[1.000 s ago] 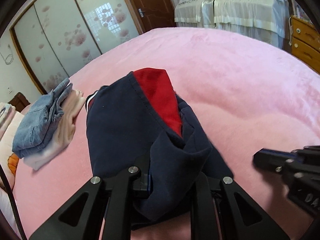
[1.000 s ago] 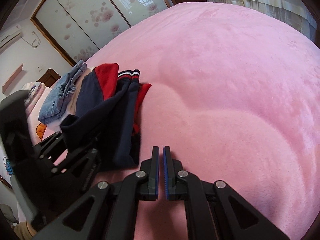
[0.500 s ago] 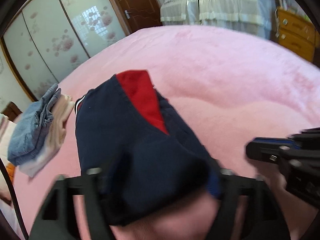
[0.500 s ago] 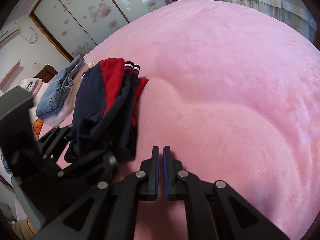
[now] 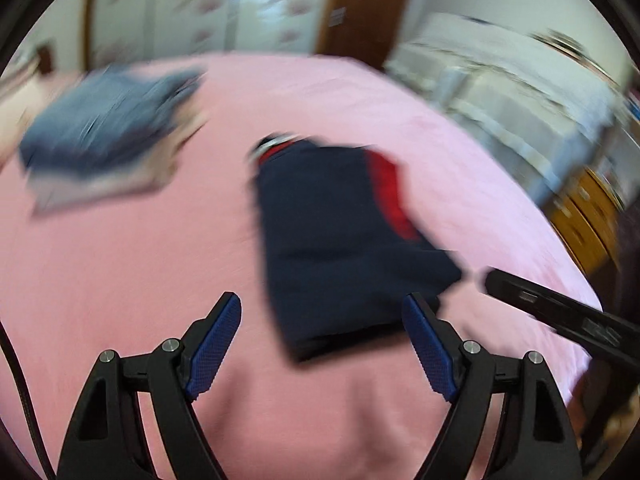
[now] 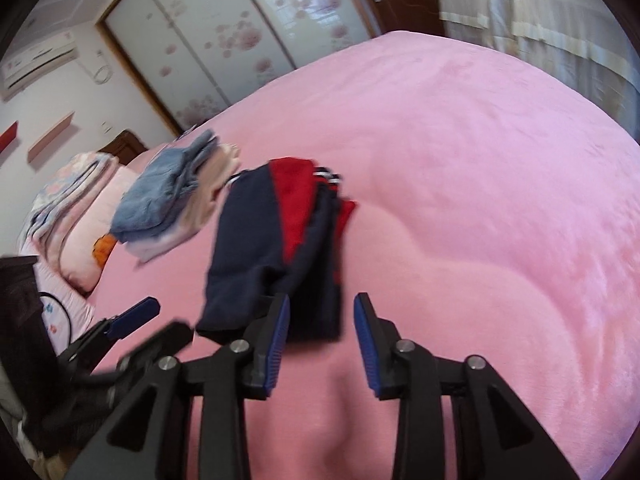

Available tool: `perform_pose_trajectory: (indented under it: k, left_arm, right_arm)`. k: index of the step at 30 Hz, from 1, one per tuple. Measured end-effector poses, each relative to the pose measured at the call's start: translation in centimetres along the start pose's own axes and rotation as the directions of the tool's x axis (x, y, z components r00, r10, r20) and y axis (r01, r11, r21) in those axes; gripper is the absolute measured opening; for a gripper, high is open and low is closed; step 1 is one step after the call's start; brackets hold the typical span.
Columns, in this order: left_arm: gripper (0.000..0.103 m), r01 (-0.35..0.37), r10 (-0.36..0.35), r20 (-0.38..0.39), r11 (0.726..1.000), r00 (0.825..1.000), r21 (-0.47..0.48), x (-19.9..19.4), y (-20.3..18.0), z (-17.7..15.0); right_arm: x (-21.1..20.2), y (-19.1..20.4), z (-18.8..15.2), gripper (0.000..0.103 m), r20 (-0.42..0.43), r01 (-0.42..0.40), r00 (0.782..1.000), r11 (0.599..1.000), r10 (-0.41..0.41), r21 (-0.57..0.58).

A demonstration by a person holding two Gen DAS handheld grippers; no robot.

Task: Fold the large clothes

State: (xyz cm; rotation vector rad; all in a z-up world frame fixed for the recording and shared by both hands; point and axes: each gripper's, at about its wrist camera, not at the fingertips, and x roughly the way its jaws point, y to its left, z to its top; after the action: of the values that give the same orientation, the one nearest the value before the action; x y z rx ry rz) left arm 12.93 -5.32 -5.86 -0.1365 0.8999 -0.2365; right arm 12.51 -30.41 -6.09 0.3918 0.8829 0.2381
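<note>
- A folded navy-and-red garment [image 5: 340, 232] lies on the pink bed [image 5: 120, 260].
- The left claw [image 5: 322, 330] stands wide, empty.
- The right claw [image 6: 322, 332], jaws just opening, holds nothing.

Navy-and-red garment [image 6: 276, 248] lies folded on the pink bed [image 6: 480, 160].

garment [image 6: 256, 240]: navy, red panel | blanket [image 6: 480, 160]: pink | jeans [image 6: 160, 192]: light blue
</note>
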Motion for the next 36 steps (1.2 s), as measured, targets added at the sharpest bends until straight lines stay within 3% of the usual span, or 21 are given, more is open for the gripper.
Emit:
perform_pose_trajectory:
  k: [3, 9, 11, 12, 14, 17, 20, 23, 26, 31, 36]
  left_arm:
    - [0.081, 0.000, -0.004, -0.043, 0.997, 0.999, -0.076, 1.3, 2.1, 0.1]
    - [0.081, 0.014, -0.016, -0.038, 0.998, 0.999, -0.066, 3.0, 1.9, 0.4]
    - [0.077, 0.019, -0.021, -0.029, 0.998, 0.999, -0.051, 3.4, 1.6, 0.5]
    - [0.068, 0.021, -0.022, -0.035, 0.999, 0.999, -0.041, 3.8, 1.2, 0.6]
    - [0.054, 0.032, -0.033, -0.068, 0.999, 0.997, -0.025, 5.0, 0.8, 0.6]
    - [0.050, 0.042, -0.045, -0.122, 0.999, 0.992, -0.029, 7.0, 0.6, -0.3]
    - [0.050, 0.041, -0.044, -0.125, 0.999, 0.991, -0.023, 7.8, 0.5, -0.9]
    - [0.051, 0.033, -0.034, -0.106, 0.999, 0.994, -0.010, 7.2, 0.5, -0.7]
    - [0.061, 0.017, -0.018, -0.101, 1.000, 0.995, -0.008, 6.0, 0.7, -0.1]
    - [0.061, 0.001, -0.001, -0.009, 1.000, 1.000, -0.008, 3.8, 0.7, 1.8]
    - [0.061, -0.025, 0.025, 0.013, 1.000, 1.000, -0.018, 5.1, 0.7, 4.8]
  right_arm:
    - [0.6, 1.8, 0.0, 0.044, -0.010, -0.014, 1.000, 0.999, 0.013, -0.038]
    - [3.1, 2.9, 0.6, 0.044, -0.054, 0.009, 0.998, 0.998, -0.012, -0.056]
    - [3.8, 2.5, 0.9, 0.032, -0.050, 0.010, 0.999, 0.999, -0.012, -0.039]
    - [3.9, 2.3, 0.9, 0.012, -0.044, 0.012, 0.999, 0.999, -0.014, -0.039]
    - [3.9, 1.7, 0.8, 0.012, -0.044, 0.010, 0.999, 1.000, -0.011, -0.021]
    - [5.0, -0.2, -0.7, 0.010, -0.067, 0.027, 0.997, 0.999, -0.025, 0.027]
    - [7.3, -2.4, -3.0, 0.012, -0.125, 0.031, 0.992, 0.997, -0.022, 0.074]
    - [6.9, -3.4, -3.6, 0.023, -0.104, 0.008, 0.995, 0.993, 0.004, 0.116]
    - [5.8, -3.0, -3.1, 0.036, -0.100, 0.009, 0.995, 0.992, 0.003, 0.123]
    - [3.0, -1.6, -0.8, 0.037, -0.007, 0.009, 1.000, 0.997, -0.009, 0.075]
    - [3.3, 0.9, 2.5, 0.037, 0.049, 0.006, 0.999, 1.000, -0.005, -0.017]
